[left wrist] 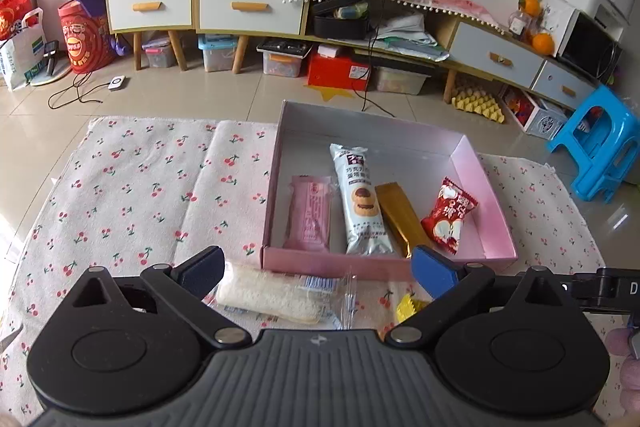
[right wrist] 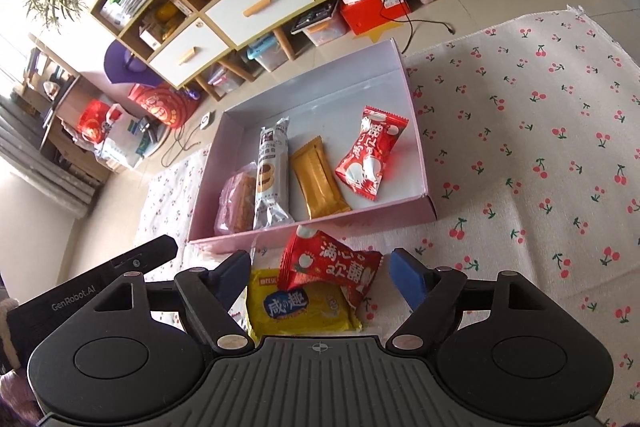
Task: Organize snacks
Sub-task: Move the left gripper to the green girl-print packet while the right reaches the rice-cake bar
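A pink box (left wrist: pixel 492 199) (right wrist: pixel 320 95) sits on the cherry-print cloth. It holds a pink snack bar (left wrist: pixel 310 213) (right wrist: pixel 234 199), a pale blue biscuit pack (left wrist: pixel 358 199) (right wrist: pixel 271 173), a gold bar (left wrist: pixel 402 219) (right wrist: pixel 318 183) and a red candy pack (left wrist: pixel 450 217) (right wrist: pixel 370 155). My left gripper (left wrist: pixel 320 271) is open over a white rice cracker in clear wrap (left wrist: pixel 272 293) lying on the cloth in front of the box. My right gripper (right wrist: pixel 320 275) is open around a second red pack (right wrist: pixel 332 265) that lies on a yellow biscuit pack (right wrist: pixel 300 307); the pads do not touch it.
A corner of the yellow pack (left wrist: pixel 410 309) shows beside the left gripper's right finger. The other gripper's black body (right wrist: pixel 80 291) reaches in at the left of the right wrist view. A blue stool (left wrist: pixel 600 147) and low cabinets (left wrist: pixel 248 3) stand beyond the cloth.
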Available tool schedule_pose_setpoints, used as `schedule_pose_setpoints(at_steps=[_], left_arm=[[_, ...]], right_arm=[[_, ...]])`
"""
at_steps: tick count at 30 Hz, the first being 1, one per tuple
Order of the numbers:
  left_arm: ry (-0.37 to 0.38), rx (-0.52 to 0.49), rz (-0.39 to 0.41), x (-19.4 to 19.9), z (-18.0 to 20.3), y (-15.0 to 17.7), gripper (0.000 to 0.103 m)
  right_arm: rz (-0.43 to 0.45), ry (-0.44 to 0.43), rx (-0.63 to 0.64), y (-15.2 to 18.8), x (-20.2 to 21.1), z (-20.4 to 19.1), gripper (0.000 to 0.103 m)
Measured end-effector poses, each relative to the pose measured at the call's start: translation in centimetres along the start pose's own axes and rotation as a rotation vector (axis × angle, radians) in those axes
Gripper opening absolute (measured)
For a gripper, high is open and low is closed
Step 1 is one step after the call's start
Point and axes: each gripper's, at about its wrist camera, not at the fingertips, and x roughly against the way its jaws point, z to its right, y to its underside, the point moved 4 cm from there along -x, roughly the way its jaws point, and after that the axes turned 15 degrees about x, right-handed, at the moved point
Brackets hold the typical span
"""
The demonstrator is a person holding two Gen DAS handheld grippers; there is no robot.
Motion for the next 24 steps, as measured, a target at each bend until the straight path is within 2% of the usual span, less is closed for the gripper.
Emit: schedule_pose_setpoints(at_steps=[2, 9, 12, 18, 24], left_arm=[[-0.009, 0.009, -0.015, 0.2, -0.6, 0.4, 0.100], [-0.014, 0.092, -0.074, 0.6, -3.7, 1.8, 0.102], [-0.023, 0.093, -0.090, 0.8, -4.8, 2.5, 0.102], [-0.005, 0.030, -0.070, 2.0, -5.9, 4.0, 0.102], [0.118, -0.127, -0.074, 3.1, -4.8, 6.3, 0.102]], right_arm=[[-0.008, 0.000, 0.001, 0.5, 0.3, -0.1, 0.083], [-0.036, 0.016, 0.037, 2.1, 0.8, -0.7, 0.084], [-0.052, 0.018, 0.068, 2.7, 0.9, -1.1, 0.084], [-0.076, 0.080, 0.148, 4.1, 0.8, -1.8, 0.084], [-0.153, 0.081, 0.106, 6.0, 0.5, -1.5, 0.084]])
